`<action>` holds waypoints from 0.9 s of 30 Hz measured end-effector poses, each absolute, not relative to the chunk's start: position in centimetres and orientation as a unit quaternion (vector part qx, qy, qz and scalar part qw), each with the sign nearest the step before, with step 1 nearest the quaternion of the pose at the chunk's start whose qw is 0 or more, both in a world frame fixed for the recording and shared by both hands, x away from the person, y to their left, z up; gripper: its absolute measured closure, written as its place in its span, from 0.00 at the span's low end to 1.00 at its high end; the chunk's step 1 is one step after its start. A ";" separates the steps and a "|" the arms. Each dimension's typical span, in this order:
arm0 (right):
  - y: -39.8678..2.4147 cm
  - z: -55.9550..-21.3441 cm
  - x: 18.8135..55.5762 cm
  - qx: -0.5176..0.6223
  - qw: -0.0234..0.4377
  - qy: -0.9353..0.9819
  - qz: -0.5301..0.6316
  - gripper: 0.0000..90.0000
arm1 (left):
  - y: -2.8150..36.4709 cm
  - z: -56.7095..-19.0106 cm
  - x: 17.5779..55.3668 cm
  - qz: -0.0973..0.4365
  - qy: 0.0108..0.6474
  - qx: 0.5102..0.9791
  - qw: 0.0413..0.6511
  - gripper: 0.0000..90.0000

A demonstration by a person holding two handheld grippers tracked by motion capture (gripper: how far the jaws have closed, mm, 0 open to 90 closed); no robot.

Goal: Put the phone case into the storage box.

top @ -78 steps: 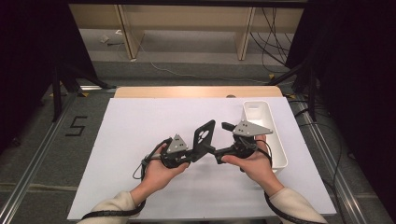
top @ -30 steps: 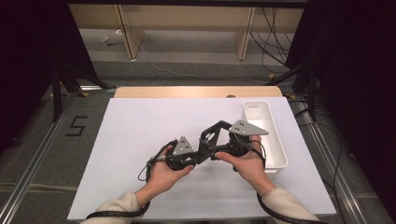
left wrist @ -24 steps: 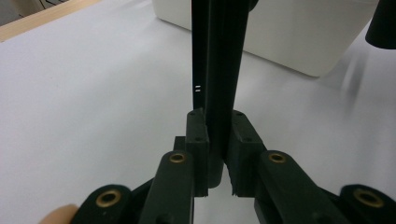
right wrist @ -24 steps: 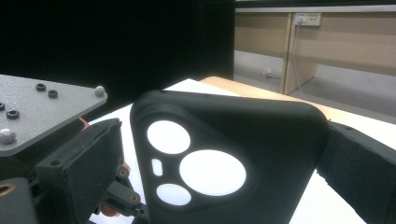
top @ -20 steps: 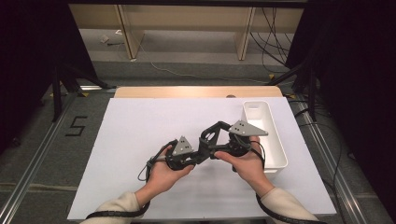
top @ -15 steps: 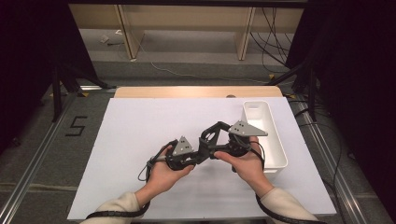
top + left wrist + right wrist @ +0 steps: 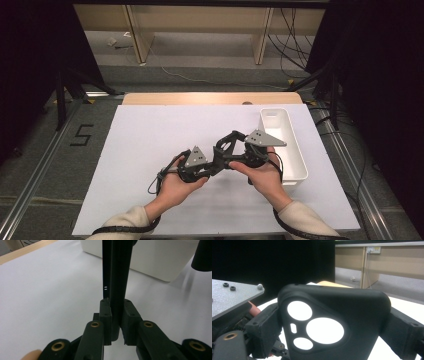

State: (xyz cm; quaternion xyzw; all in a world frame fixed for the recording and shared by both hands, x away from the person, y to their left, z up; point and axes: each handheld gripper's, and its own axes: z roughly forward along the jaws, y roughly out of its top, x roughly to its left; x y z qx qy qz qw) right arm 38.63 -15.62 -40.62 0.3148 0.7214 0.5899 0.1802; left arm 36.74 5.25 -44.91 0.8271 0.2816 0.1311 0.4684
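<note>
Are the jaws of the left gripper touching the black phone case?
Touching. In the left gripper view, the left gripper has both jaws pressed flat against the thin edge of the black phone case, with no gap on either side.

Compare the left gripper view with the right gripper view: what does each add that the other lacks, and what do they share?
Left gripper view: the black phone case seen edge-on, clamped between the pads of the left hand-held gripper, with the white bin behind it. Right gripper view: the case's back with its camera cutouts, the right hand-held gripper with its jaws against the case's two sides, having just been closing, and the grey plate of the other gripper. Shared: the same phone case and the white table.
</note>
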 end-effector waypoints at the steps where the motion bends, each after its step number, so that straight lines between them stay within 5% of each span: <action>1: -15.6 -40.6 38.6 0.316 0.180 0.721 0.590 0.15 | 5.3 -44.9 36.7 0.132 0.282 0.827 0.469 0.89; 27: -15.7 -40.3 38.6 0.317 0.182 0.718 0.592 0.17 | 5.3 -44.8 36.7 0.138 0.277 0.823 0.476 0.88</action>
